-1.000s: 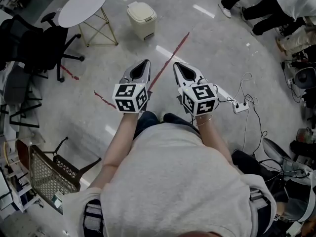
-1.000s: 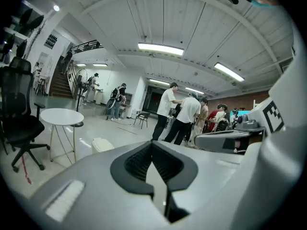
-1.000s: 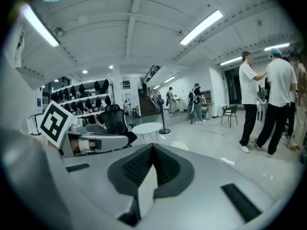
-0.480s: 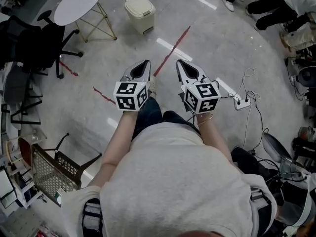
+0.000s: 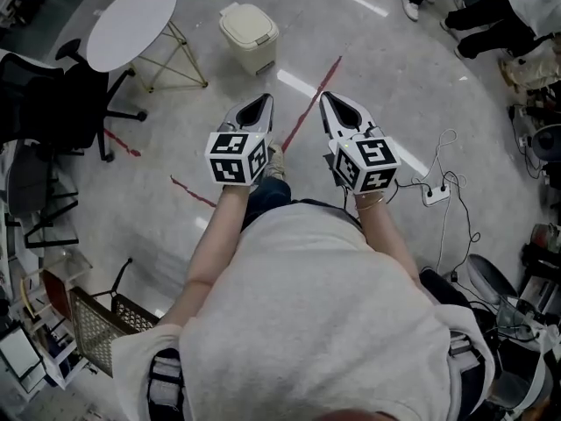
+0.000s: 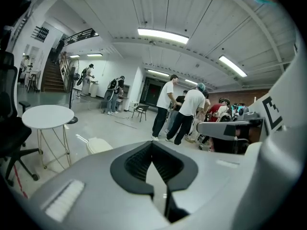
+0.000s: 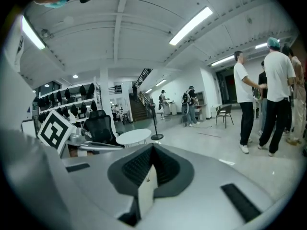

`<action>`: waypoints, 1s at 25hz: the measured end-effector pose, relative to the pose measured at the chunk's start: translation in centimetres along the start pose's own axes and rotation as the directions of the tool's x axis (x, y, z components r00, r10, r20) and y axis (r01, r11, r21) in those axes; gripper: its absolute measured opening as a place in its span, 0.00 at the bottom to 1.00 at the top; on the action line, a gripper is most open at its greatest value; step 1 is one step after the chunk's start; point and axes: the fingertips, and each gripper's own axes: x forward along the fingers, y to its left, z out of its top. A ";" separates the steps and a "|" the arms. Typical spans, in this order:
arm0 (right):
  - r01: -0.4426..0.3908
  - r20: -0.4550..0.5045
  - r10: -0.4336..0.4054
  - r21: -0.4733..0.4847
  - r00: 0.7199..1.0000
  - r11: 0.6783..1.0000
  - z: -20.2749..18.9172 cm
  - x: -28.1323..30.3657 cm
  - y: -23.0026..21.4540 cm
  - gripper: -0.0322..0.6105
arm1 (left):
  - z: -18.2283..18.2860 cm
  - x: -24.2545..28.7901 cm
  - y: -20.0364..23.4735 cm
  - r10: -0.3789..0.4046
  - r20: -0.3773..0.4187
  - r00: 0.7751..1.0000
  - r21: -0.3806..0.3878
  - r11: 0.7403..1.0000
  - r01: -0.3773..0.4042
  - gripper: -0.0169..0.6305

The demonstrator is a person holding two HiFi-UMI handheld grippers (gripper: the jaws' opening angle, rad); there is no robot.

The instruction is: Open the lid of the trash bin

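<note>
The cream trash bin stands on the floor ahead with its lid down, next to a round white table. My left gripper and right gripper are held side by side in the air, well short of the bin, both shut and empty. In the left gripper view the bin shows low on the left beyond the shut left gripper. The right gripper view shows the shut right gripper and the table, but not the bin.
A black office chair stands left of the table. A red tape line crosses the floor between the grippers. A power strip with cables lies at right. Several people stand at the far right. A wire basket sits lower left.
Both grippers have moved forward toward the bin and sit higher in the head view. They stay shut and empty. The bin's lid has not moved.
</note>
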 end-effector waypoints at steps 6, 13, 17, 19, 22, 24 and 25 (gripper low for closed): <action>0.002 0.037 -0.002 0.000 0.999 1.000 3.8 7.9 -1.4 0.04 | 5.0 4.8 6.0 -0.025 0.005 1.000 0.029 0.999 0.025 0.04; -0.003 -0.018 0.003 0.008 1.000 1.000 4.1 12.7 -2.9 0.04 | 6.2 8.7 9.6 -0.033 -0.007 0.999 0.001 0.999 0.033 0.04; -0.024 -0.054 0.025 0.017 0.998 1.000 3.5 15.1 -3.8 0.04 | 5.6 10.6 10.8 -0.034 -0.043 0.998 -0.013 0.999 0.034 0.04; -0.042 -0.070 0.043 0.017 0.997 0.999 3.3 16.6 -4.2 0.04 | 5.4 11.7 11.6 -0.028 -0.066 0.997 -0.013 1.000 0.027 0.04; -0.050 -0.078 0.052 0.025 0.996 0.998 3.8 18.7 -5.8 0.04 | 6.0 13.4 12.9 -0.014 -0.076 0.997 -0.015 1.000 0.013 0.04; -0.056 -0.076 0.058 0.028 0.995 0.998 4.6 20.4 -7.0 0.04 | 6.7 14.8 13.8 -0.001 -0.075 0.997 -0.016 1.000 0.000 0.04; -0.066 -0.077 0.068 0.026 0.995 0.997 4.9 21.4 -7.5 0.04 | 7.1 15.6 14.2 0.006 -0.075 0.997 -0.017 1.000 -0.007 0.04</action>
